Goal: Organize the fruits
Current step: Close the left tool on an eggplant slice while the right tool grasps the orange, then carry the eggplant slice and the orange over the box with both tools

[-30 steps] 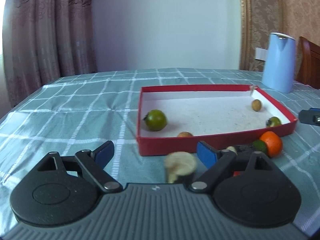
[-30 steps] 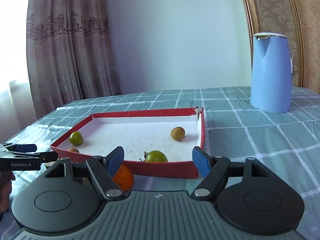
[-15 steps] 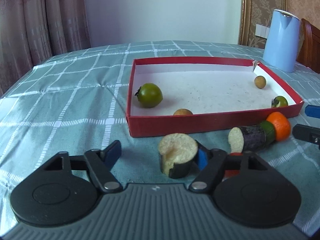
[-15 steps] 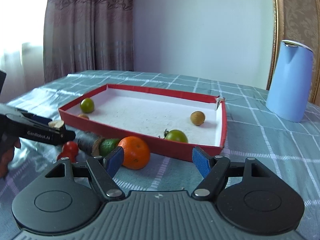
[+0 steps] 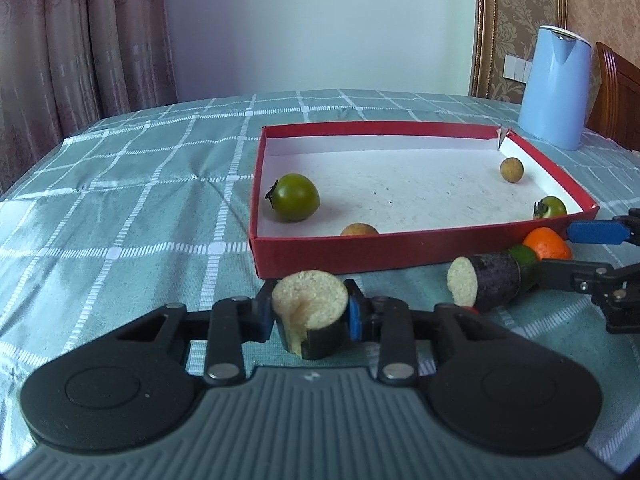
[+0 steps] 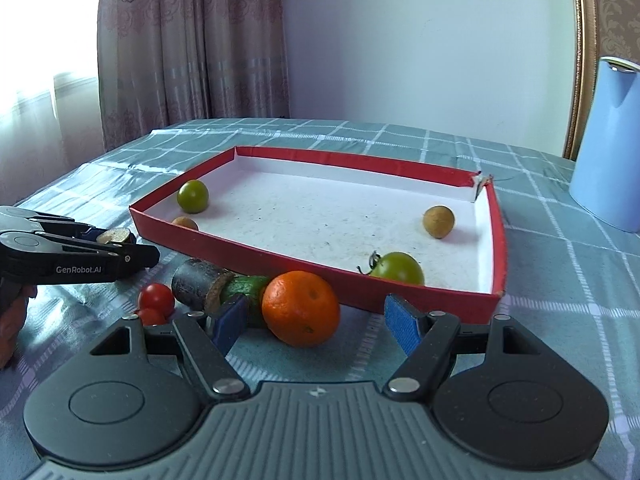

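Daylit, fairly bright. Source is a window [image 6: 28, 92] at the left of the right wrist view, blown out to white behind the curtain [image 6: 192, 40]. Sheen on the tablecloth [image 5: 120, 184] at the left of the counter. Soft shadows under the green tomato [image 5: 296, 197] and the orange [image 6: 301, 307]. Both views sharp, no motion blur. Strong fisheye: wall trim [image 5: 480, 28] bows, corners vignette dark. Kettle [image 6: 612, 140] is evenly lit, no hard glare.
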Tool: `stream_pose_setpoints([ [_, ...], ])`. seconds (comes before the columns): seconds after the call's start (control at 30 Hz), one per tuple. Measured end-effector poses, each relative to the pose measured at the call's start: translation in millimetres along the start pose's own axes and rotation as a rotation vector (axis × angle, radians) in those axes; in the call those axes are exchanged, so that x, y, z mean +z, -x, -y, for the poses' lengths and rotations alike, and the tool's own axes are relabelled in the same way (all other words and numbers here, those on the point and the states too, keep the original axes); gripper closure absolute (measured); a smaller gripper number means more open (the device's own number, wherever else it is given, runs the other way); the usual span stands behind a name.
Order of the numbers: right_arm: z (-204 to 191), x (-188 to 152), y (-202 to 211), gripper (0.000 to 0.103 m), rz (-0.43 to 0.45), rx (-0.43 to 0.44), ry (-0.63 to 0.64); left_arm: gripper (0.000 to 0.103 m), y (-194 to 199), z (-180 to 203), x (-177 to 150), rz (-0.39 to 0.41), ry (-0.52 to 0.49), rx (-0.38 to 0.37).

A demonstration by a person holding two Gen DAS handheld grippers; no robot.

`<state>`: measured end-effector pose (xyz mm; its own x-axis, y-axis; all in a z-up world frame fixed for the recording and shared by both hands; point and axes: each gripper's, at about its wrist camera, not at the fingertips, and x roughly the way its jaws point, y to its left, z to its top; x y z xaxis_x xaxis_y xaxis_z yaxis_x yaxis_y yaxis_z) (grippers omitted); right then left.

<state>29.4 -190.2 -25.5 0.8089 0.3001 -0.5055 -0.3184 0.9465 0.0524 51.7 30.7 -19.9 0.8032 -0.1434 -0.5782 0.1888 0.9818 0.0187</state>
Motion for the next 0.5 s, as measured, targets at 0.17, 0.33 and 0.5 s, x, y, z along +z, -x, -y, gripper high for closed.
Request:
stream_pose_setpoints([
  [0.17, 3.8, 1.0, -0.7, 0.042, -0.001, 0.042, -0.017, 0.072, -0.1, 0.0, 0.1, 0.0, 0.002, 0.0],
  [0.33, -9.4, -3.1, 5.2, 0.057, 0.017, 0.03, 0.053, 0.072, -0.4, -0.3, -0.2, 0.0, 0.005, -0.001],
  [0.5, -7.9, -3.5, 10.6, 0.063, 0.041, 0.016, 0.045, 0.072, 0.4, -2.5, -0.2, 0.004, 0.016, 0.003],
])
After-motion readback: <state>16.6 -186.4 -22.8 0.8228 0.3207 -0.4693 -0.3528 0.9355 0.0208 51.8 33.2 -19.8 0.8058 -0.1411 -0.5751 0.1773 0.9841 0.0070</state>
